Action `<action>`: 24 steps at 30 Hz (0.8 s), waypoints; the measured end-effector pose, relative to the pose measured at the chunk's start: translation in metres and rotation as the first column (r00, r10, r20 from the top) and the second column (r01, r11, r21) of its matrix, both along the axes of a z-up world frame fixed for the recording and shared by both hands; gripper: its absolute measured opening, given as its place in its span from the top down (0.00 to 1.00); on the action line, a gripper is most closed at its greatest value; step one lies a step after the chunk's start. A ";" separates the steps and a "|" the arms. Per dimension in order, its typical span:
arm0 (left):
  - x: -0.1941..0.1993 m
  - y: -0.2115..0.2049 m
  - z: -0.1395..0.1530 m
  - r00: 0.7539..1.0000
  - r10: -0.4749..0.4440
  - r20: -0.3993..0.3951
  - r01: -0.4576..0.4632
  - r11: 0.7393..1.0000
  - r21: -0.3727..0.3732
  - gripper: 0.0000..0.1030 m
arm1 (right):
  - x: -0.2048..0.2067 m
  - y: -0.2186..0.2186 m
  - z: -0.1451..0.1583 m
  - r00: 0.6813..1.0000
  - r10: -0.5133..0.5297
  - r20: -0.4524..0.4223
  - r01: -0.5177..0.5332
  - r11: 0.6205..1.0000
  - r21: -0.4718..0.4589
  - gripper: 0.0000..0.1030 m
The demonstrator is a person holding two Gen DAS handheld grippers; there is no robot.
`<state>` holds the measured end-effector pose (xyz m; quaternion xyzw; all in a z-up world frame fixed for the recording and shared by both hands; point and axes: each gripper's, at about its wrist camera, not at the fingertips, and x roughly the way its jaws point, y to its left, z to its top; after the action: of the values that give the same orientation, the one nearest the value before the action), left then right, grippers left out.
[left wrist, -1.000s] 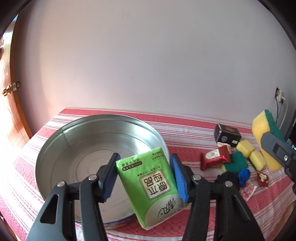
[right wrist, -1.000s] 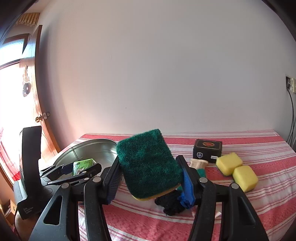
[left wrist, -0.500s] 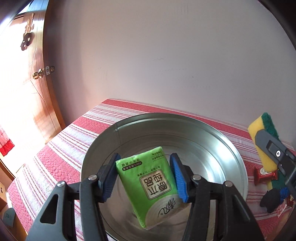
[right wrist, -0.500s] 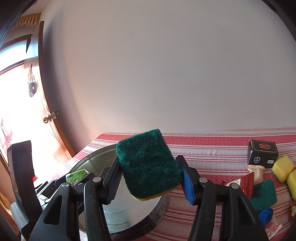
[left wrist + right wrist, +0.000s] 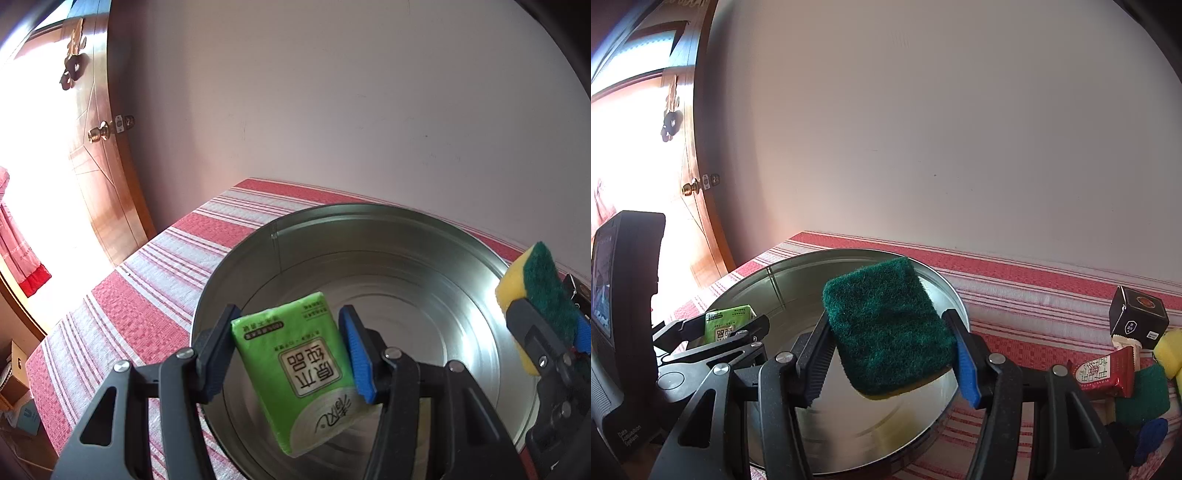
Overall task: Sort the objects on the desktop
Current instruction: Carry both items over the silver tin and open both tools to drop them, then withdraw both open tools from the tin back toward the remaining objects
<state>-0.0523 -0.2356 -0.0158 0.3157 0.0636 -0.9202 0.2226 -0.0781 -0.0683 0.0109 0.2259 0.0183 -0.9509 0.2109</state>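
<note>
Left gripper (image 5: pixel 288 350): tilted downward over the metal basin (image 5: pixel 424 236), fingers clamped on the green tissue pack (image 5: pixel 295 365).
Right gripper (image 5: pixel 892 358): angled down above the basin's right side, fingers clamped on the scouring sponge (image 5: pixel 886 325).
Bench (image 5: pixel 1034 295): striped cloth; basin on it.

Wooden door (image 5: pixel 107 177), brass knob (image 5: pixel 99 136), perhaps curtain (image 5: pixel 22 254)
</note>
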 end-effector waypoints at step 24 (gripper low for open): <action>0.010 0.022 -0.001 0.998 -0.017 -0.067 0.012 0.997 -0.082 0.00 | -0.006 0.006 -0.015 0.997 -0.076 -0.015 0.076 0.997 0.002 0.24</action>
<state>-0.0423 -0.2141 -0.0172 0.2754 0.0310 -0.9338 0.2263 -0.0838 -0.0619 -0.0037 0.2196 0.0126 -0.9598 0.1742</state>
